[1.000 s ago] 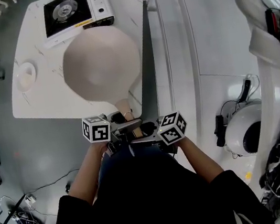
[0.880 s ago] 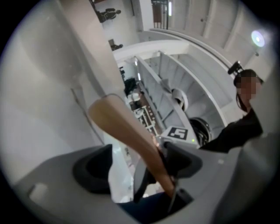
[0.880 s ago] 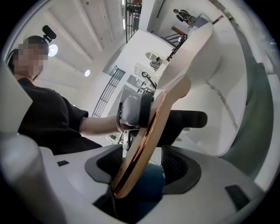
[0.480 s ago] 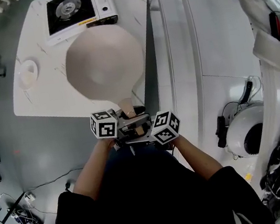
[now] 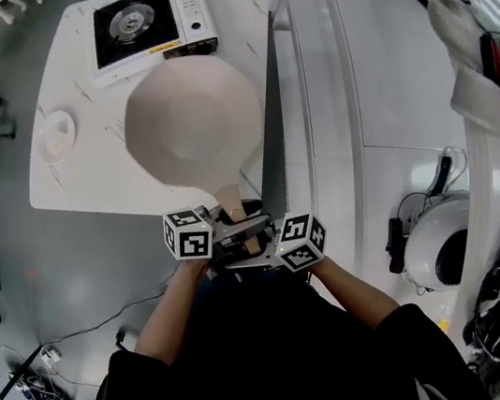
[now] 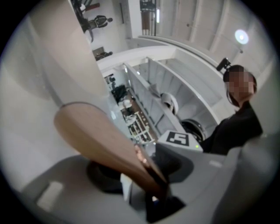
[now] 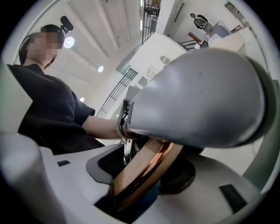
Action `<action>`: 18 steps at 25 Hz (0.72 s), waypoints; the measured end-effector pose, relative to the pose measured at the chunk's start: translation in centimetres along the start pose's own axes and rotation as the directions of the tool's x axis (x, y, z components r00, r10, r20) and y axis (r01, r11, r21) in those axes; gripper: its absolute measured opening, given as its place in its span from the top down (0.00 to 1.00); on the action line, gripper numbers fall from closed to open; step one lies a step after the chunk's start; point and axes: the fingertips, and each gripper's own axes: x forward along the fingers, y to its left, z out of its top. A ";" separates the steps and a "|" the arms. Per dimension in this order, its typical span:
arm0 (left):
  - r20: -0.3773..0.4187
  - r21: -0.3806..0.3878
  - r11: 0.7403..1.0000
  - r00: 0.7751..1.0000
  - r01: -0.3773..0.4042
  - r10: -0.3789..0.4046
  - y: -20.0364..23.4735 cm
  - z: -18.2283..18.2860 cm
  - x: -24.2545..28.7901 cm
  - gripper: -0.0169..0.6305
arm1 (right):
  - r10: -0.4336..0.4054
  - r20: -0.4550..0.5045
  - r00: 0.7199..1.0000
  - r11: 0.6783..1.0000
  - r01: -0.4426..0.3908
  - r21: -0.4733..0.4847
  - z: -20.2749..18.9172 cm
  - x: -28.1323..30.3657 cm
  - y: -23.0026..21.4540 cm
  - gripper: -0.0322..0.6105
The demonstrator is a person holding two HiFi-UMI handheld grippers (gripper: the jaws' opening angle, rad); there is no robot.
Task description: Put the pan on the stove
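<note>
Stove (image 5: 150, 26) stands at the table's (image 5: 87, 188) far edge, dish (image 5: 58, 139) left of pan (image 5: 192, 123).

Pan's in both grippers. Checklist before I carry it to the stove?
1. Grip of left gripper on the handle: ok, shut on it.
2. Grip of right gripper on the same handle: ok.
3. Burner of the stove free: ok.
4. Is the pan over the burner: not ok, short of it on the person's side.
5. Is the small dish off the path: ok, far left.
6. Clearance above the stove: cannot tell.
</note>
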 end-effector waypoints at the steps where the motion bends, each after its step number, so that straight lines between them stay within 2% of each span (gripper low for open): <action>1: -0.001 0.001 1.000 1.000 -0.001 0.001 -0.2 0.1 0.0 0.65 | 0.004 0.003 1.000 1.000 -0.004 0.000 0.1 0.0 0.2 0.61; 9: 0.002 0.048 0.999 1.000 -0.002 0.002 -2.2 1.1 -0.4 0.64 | 0.012 0.004 1.000 0.999 -0.012 -0.041 1.4 -0.1 2.0 0.60; 18: 0.007 0.119 0.993 1.000 -0.013 0.013 -4.4 5.0 -0.7 0.63 | 0.025 0.025 0.999 0.994 -0.022 -0.108 5.4 -0.7 3.3 0.60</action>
